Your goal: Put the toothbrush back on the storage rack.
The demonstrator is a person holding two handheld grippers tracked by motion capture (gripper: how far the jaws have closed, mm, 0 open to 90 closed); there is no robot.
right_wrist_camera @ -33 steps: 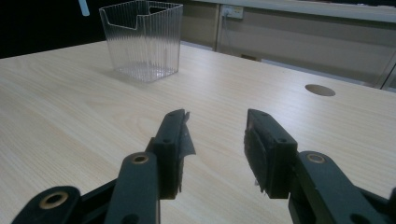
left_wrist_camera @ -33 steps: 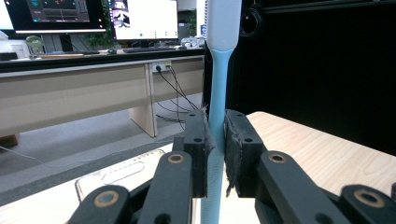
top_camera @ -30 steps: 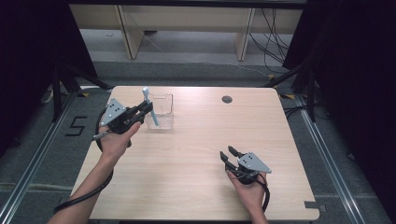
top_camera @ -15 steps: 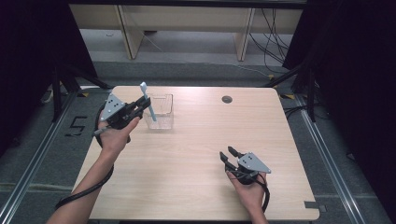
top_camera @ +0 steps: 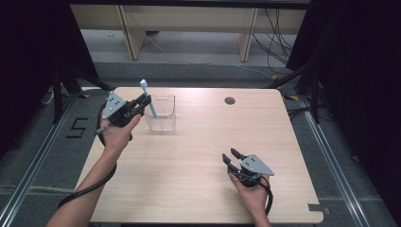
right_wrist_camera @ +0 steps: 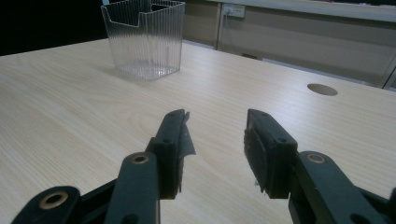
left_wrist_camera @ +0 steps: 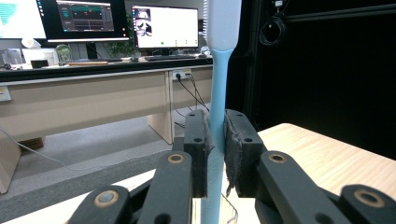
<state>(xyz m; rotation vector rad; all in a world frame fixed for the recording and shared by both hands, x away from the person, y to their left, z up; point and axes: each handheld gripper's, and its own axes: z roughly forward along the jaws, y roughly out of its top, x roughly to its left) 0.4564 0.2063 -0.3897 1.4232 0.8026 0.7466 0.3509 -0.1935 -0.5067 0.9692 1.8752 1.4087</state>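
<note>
Shifted a little since a second ago: left gripper (top_camera: 142, 101) and its light-blue toothbrush (top_camera: 150, 105), brush head now higher and nearer the clear plastic cup (top_camera: 163, 116); right gripper (top_camera: 230, 157) unmoved.

High view: left gripper clamped on the toothbrush handle, brush tilted, head up beyond the jaws, lower end dipping into the cup just ahead of the jaws. Right gripper resting low on the wooden table (top_camera: 198, 156), well apart from the cup, jaws apart with nothing between. Round cable hole (top_camera: 230, 100) far ahead of it.

Left gripper view: pads (left_wrist_camera: 240, 149) pressed together on the blue handle (left_wrist_camera: 217, 116), white brush head above. Monitors (left_wrist_camera: 84, 21) on a desk beyond, screen text too small to read.

Right gripper view: jaws spread wide over bare tabletop, ribbed cup (right_wrist_camera: 144, 37) ahead to their left, no label legible on it.
</note>
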